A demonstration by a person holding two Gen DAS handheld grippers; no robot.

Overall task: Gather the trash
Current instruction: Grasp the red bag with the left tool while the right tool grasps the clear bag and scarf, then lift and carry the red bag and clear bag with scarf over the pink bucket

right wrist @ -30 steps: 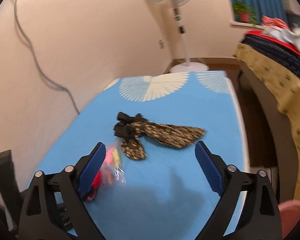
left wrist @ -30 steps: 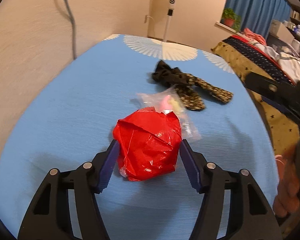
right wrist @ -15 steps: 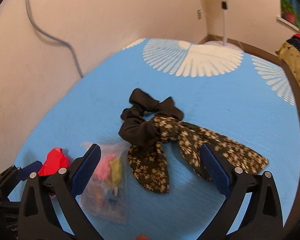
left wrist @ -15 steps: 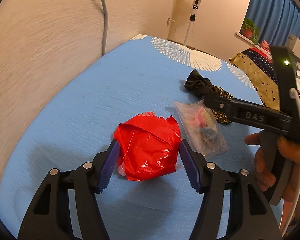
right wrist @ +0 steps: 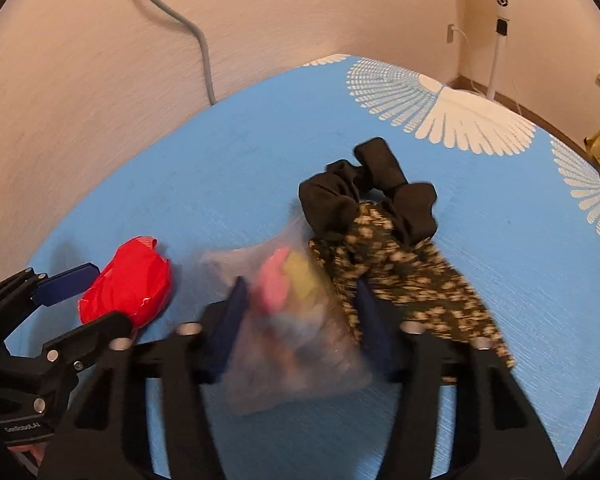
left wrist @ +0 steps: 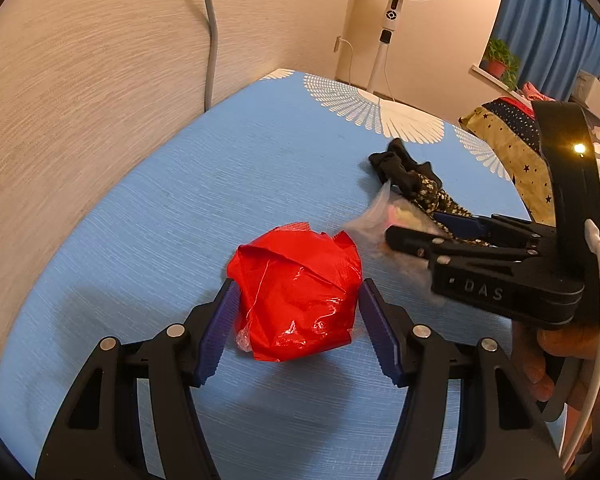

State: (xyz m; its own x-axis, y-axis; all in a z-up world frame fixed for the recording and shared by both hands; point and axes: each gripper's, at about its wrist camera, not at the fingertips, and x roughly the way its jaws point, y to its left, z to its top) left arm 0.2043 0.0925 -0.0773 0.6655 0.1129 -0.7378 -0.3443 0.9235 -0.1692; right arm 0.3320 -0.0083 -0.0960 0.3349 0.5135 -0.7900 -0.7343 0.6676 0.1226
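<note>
Left gripper (left wrist: 296,312): its 2 blue pads flank the red wad (left wrist: 296,296); the left pad (left wrist: 216,336) touches the wad's side, the right pad sits just beside it. It looks pinched on the wad, though contact on the right is hard to confirm.
Red wad: crumpled shiny red plastic on the blue cloth (left wrist: 160,208), near its front edge; a bit of clear film shows at its lower left.
Right gripper (right wrist: 300,320): fingers straddle the clear bag (right wrist: 296,320), narrowed around it; the view is motion-blurred, so I cannot tell if the pads press on it.
Clear bag: holds pink and yellow pieces, lies just right of the red wad and touches the scrunchie (right wrist: 380,216).
Scrunchie: black with a floral tail, beyond and to the right of the bag; the tail runs under the right finger.
Right hand (left wrist: 556,356): wraps the right gripper's handle at the left view's right edge.
Background: grey cable (left wrist: 210,32) on the wall, standing fan (left wrist: 392,20) past the cloth's far end.
</note>
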